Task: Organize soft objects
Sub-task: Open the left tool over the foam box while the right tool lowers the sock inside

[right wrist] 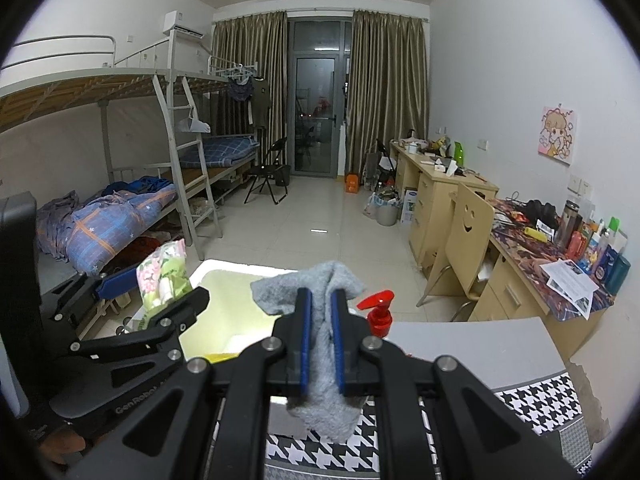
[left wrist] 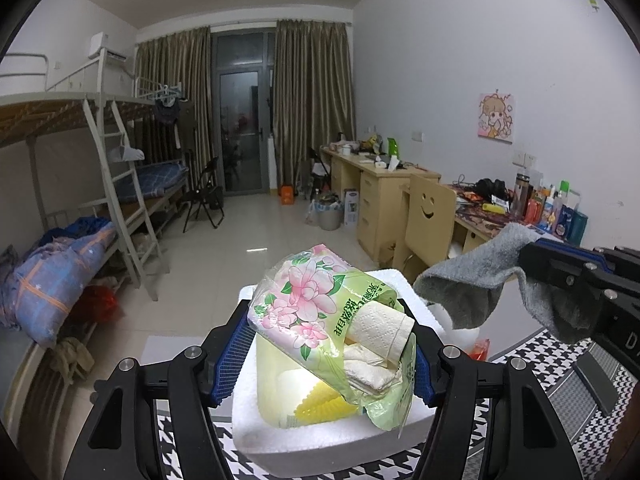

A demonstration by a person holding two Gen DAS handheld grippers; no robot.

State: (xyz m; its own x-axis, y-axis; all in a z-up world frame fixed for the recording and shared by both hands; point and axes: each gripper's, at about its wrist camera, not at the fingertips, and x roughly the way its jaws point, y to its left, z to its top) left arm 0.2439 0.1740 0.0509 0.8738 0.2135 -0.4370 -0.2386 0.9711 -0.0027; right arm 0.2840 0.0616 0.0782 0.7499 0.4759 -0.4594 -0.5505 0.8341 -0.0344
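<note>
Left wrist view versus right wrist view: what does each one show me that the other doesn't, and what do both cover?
Only the left wrist view shows the tissue rolls inside the opened floral pack, clamped by the left gripper.

Only the right wrist view shows the red pump bottle and the white foam box's hollow interior.

Both show the grey towel pinched in the right gripper, the floral pack, and the foam box below.
</note>
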